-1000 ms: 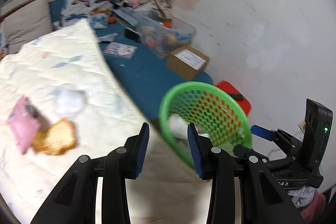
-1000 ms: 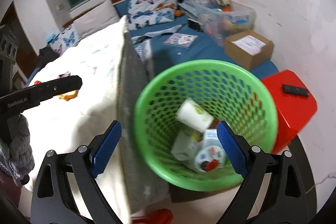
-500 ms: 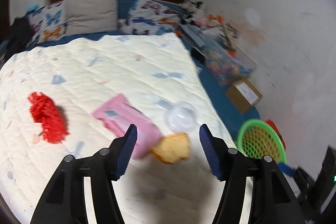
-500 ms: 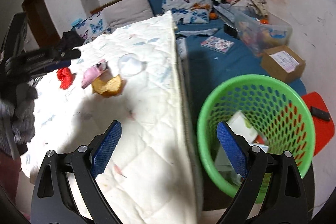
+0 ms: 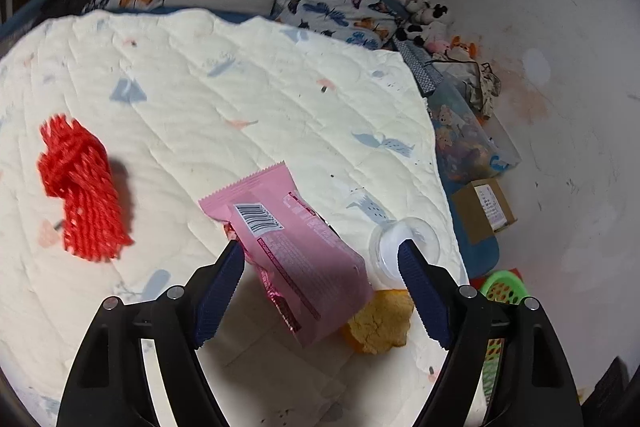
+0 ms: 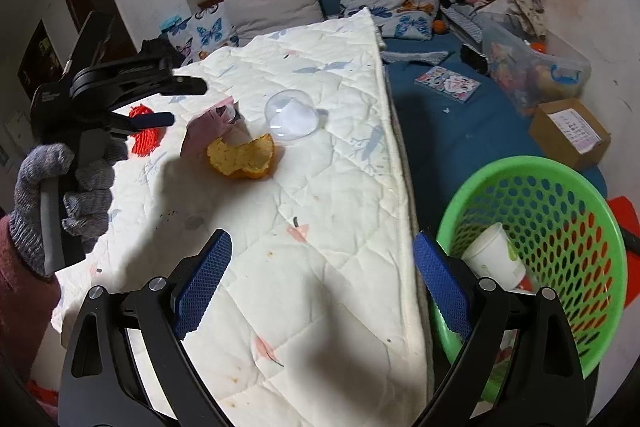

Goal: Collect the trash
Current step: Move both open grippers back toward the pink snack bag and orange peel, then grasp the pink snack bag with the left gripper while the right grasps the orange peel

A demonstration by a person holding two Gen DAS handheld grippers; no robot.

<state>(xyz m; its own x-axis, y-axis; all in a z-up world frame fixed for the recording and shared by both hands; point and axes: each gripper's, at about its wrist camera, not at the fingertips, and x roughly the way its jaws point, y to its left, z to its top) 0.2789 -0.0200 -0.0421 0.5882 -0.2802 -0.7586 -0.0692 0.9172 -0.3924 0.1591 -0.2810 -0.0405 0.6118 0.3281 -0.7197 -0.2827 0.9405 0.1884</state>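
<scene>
Left gripper (image 5: 320, 259) over the pink wrapper (image 5: 296, 259), jaws opening, wrapper between them but I see no pad pressing it; I'd say it's lining up a pick; right gripper (image 6: 320, 267) spread wide, nothing in it, near the green basket (image 6: 560, 187). Wrapper is crinkly foil, lying on the quilted mattress (image 5: 240, 107); beside it a rough orange peel (image 5: 380, 323), a clear plastic dome lid (image 5: 404, 243); left of it, red foam netting (image 5: 80, 187).
</scene>
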